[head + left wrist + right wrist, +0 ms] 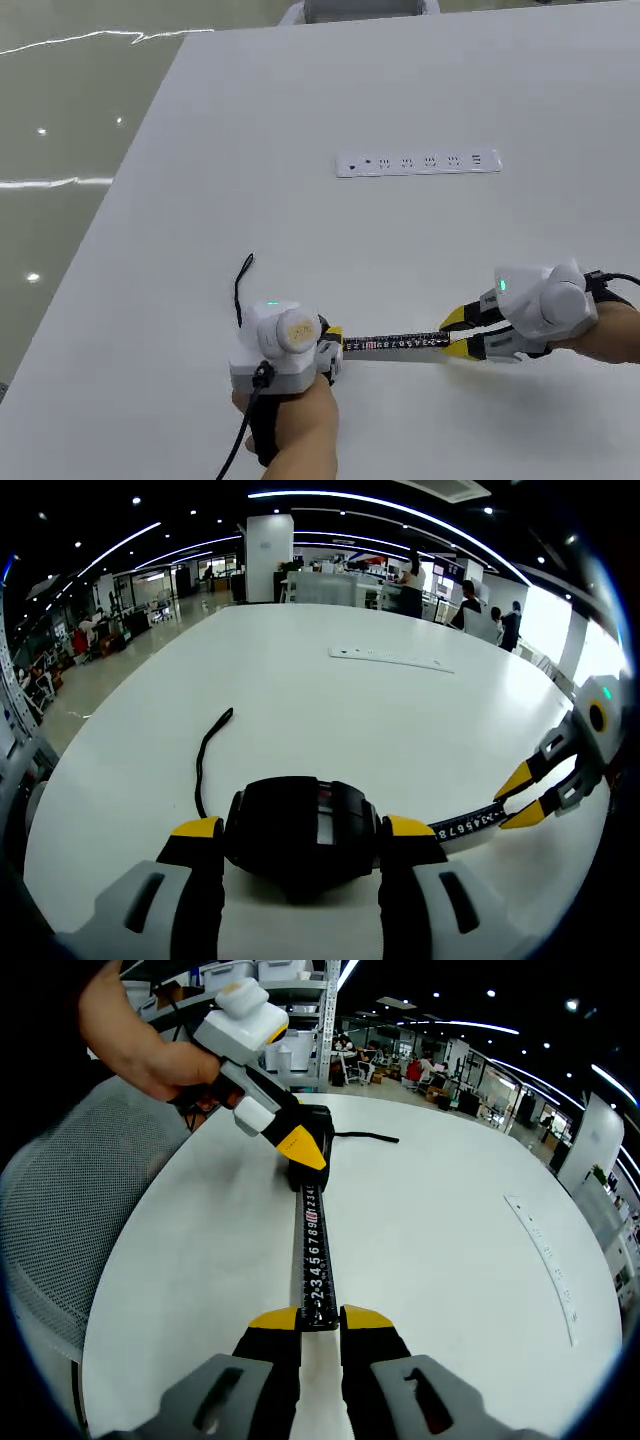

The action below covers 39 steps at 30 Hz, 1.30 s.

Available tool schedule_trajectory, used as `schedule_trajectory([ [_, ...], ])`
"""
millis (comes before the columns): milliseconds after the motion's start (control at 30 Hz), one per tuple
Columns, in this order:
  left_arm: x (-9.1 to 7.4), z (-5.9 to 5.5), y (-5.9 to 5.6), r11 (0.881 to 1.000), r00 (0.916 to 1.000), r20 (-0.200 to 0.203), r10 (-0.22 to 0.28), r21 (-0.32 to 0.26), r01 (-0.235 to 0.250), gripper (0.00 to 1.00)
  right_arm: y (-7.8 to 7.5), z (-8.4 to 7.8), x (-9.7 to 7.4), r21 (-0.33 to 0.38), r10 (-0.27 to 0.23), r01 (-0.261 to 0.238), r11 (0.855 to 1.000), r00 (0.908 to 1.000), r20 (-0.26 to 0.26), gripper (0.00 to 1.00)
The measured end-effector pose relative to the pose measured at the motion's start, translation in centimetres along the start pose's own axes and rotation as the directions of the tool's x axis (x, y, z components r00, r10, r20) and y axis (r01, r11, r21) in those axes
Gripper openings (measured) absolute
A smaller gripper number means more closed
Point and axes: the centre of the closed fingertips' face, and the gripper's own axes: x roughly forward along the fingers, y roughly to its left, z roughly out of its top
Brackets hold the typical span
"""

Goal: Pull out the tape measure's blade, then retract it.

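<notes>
The black tape measure case [300,825] sits on the white table, and my left gripper [302,830] is shut on it, its yellow-tipped fingers [197,830] pressing both sides. Its black wrist strap [205,755] trails behind on the table. The blade [313,1255], black with white numbers, runs out from the case [312,1130] across the table to my right gripper [320,1318], which is shut on the blade's end. In the head view the left gripper [330,350] is at the bottom centre, the blade [395,343] stretches right, and the right gripper [458,333] holds its tip.
A white power strip [418,163] lies farther back on the table [300,120]. The table's left edge borders a shiny floor. A grey mesh chair [70,1210] stands by the table in the right gripper view. People and desks are far off in the background.
</notes>
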Motion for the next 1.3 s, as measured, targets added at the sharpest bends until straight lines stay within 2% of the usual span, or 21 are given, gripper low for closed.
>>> schedule_trajectory([
  [1300,0.1,-0.2,0.2,0.998,0.9990,-0.015,-0.041,-0.042,0.040,0.60,-0.1,1.1,1.3,-0.021,0.013,-0.012,1.000,0.9999,0.012,0.14],
])
